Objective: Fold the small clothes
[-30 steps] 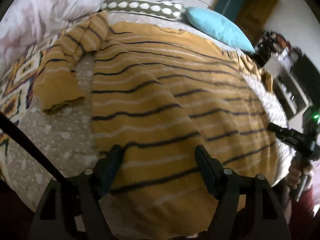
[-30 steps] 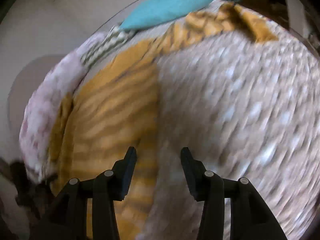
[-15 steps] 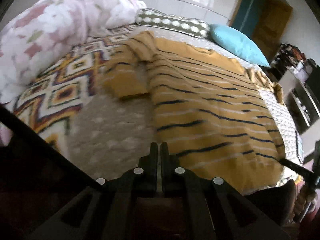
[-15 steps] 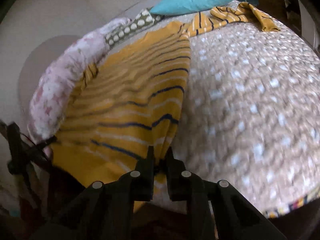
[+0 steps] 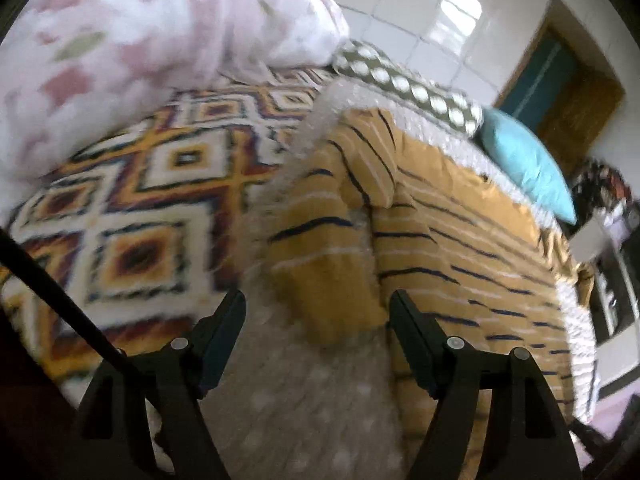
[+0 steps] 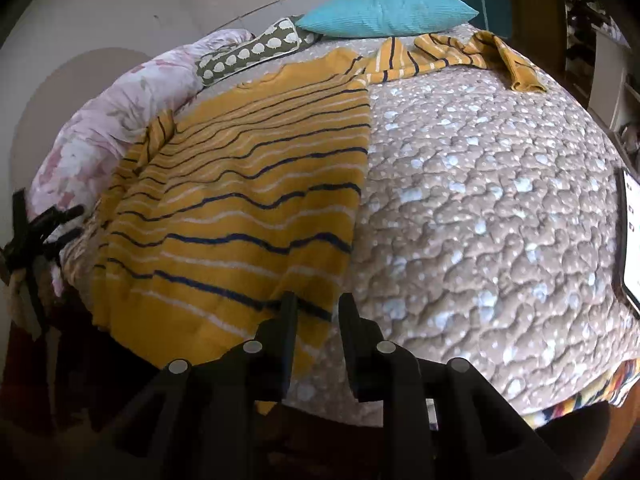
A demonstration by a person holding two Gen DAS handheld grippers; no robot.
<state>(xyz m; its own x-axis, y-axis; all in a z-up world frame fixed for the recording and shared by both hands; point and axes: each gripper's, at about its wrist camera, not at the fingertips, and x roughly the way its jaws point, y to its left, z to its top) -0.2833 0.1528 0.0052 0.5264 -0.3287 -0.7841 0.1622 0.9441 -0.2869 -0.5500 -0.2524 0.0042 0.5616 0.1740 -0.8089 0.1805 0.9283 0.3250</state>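
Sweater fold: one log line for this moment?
sweater: flat on bed | left claw: opening, empty, near sleeve | right claw: opening, at hem corner

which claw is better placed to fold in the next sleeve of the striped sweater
Left, probably. The left claw has just been opening, nothing between its fingers, facing the near sleeve. The right claw sits at the hem corner, far from its sleeve.
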